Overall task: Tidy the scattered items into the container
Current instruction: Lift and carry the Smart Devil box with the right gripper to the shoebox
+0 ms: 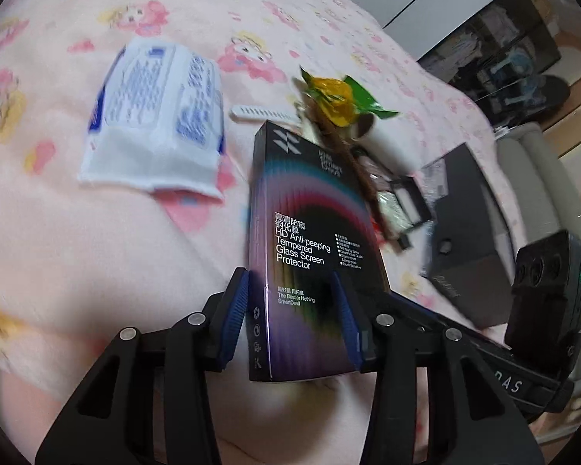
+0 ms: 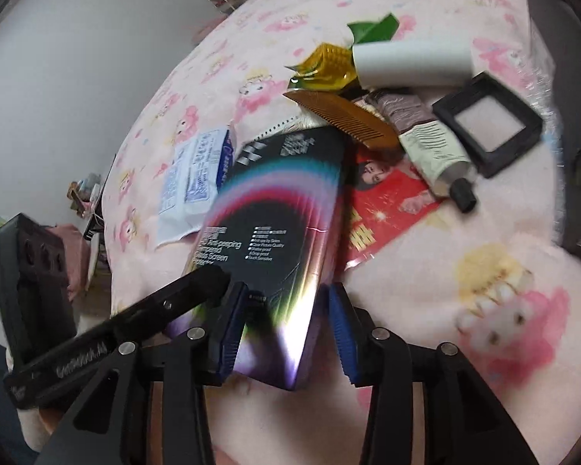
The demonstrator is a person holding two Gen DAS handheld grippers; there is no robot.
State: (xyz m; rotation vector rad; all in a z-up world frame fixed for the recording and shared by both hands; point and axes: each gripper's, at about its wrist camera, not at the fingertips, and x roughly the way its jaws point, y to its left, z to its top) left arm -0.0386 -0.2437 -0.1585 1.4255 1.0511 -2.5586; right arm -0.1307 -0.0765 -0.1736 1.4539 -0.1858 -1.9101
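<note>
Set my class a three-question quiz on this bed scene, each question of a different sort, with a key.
1. True or false: the cream tube has a white cap.
2. Which item sits between the fingers of the right hand-held gripper? A) a comb B) the screen protector box C) a white roll
3. Fill in: the bedcover is mostly ___.

Key: 1 false, the cap is black; 2 B; 3 pink.

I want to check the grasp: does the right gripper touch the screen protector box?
Touching. The right wrist view shows the screen protector box wedged inside the right gripper, both pads against it.
</note>
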